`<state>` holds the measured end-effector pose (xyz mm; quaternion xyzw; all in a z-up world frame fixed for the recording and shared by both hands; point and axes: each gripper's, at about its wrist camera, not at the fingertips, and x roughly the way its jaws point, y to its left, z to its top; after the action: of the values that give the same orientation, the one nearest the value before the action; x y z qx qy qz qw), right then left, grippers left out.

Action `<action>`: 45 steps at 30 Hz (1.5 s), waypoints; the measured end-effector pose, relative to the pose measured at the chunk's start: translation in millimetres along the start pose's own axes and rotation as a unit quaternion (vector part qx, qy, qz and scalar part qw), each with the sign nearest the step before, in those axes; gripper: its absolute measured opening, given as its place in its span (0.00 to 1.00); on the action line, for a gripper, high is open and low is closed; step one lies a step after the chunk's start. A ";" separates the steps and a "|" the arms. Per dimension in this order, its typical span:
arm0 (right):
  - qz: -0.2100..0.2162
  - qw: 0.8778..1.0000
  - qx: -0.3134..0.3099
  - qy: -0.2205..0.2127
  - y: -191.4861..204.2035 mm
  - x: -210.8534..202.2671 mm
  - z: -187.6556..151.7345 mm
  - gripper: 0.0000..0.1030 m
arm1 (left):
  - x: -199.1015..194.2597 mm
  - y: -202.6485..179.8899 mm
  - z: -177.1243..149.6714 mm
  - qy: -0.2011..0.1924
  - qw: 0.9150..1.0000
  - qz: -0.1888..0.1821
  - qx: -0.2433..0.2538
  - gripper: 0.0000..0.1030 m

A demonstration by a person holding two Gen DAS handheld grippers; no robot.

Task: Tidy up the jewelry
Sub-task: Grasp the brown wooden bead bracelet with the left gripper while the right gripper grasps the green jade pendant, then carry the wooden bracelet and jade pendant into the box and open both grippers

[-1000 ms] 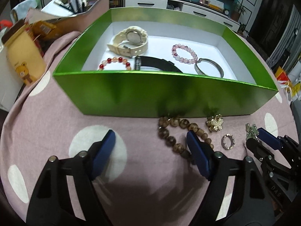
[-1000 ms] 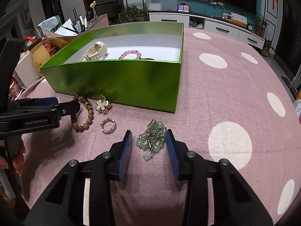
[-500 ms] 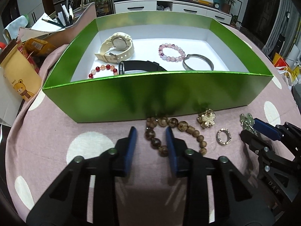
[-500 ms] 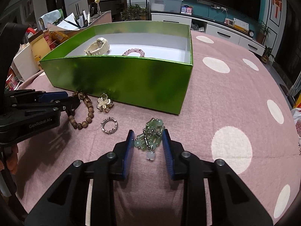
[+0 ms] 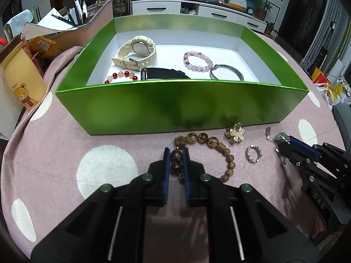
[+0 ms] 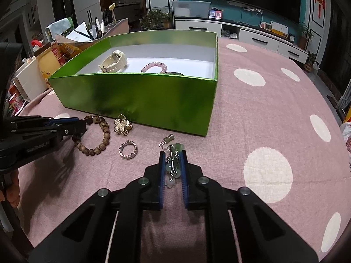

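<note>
Two grippers at work over a pink, white-dotted worktop (image 6: 263, 114). Left gripper (image 5: 176, 153): blue-padded jaws drawn in tight, pinching the near end of a brown wooden bead bracelet (image 5: 216, 145) that lies on the cloth just in front of the green box (image 5: 175, 107); the rest of the strand curves off to the right of the jaws. Right gripper (image 6: 172, 154): jaws closing on a green bead bracelet with metal links (image 6: 173, 162), which sits between the pads on the cloth, near the box's front right corner; a small charm (image 6: 166, 140) trails from it toward the box. Loose items on the cloth between the two grippers: one gold flower brooch (image 5: 235, 133) just beside the box wall, and one rhinestone ring (image 5: 254, 153) nearer the camera, apart from the brooch. Box contents, white floor: one cream wristwatch (image 5: 136, 52) at rear left; one pink bead bracelet (image 5: 198, 61) at centre; one silver bangle (image 5: 226, 73) at right; one red-and-orange bead bracelet (image 5: 121, 76) at front left; one black band (image 5: 164, 74) at front centre, partly hidden by the front wall. Beyond the box, left: a yellow bear-print pouch (image 5: 20, 81) and desk clutter. A hand (image 6: 12, 197) shows at the left edge of the right wrist view.
</note>
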<state>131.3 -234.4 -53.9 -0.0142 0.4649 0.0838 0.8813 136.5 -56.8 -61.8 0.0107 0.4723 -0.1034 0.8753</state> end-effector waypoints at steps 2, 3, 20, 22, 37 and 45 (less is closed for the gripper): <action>0.004 1.000 0.003 -0.005 -0.9 -3.1 0.1 0.08 | -5.5 1.5 -0.3 -0.005 1.000 -0.008 0.000 0.10; 0.010 1.000 0.007 -0.008 -2.0 -5.2 0.4 0.08 | -7.6 1.9 -0.2 -0.006 1.000 -0.009 0.000 0.10; 0.030 0.997 0.030 -0.058 -10.4 -41.6 5.3 0.08 | -55.8 17.2 11.6 -0.049 0.998 -0.025 -0.008 0.10; 0.033 0.997 0.030 -0.065 -10.7 -46.7 7.1 0.08 | -63.0 19.8 14.9 -0.058 0.998 -0.021 -0.009 0.10; 0.034 0.993 0.012 -0.112 -7.4 -79.3 40.2 0.08 | -109.4 31.2 52.1 -0.109 0.994 -0.010 -0.012 0.10; 0.029 0.991 0.008 -0.130 -7.8 -88.8 68.2 0.08 | -118.8 31.1 87.8 -0.121 0.992 -0.021 -0.017 0.10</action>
<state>139.2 -247.0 57.3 0.0172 0.3468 0.1070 0.9316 151.6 -16.3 82.9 -0.0269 0.3650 -0.1145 0.9236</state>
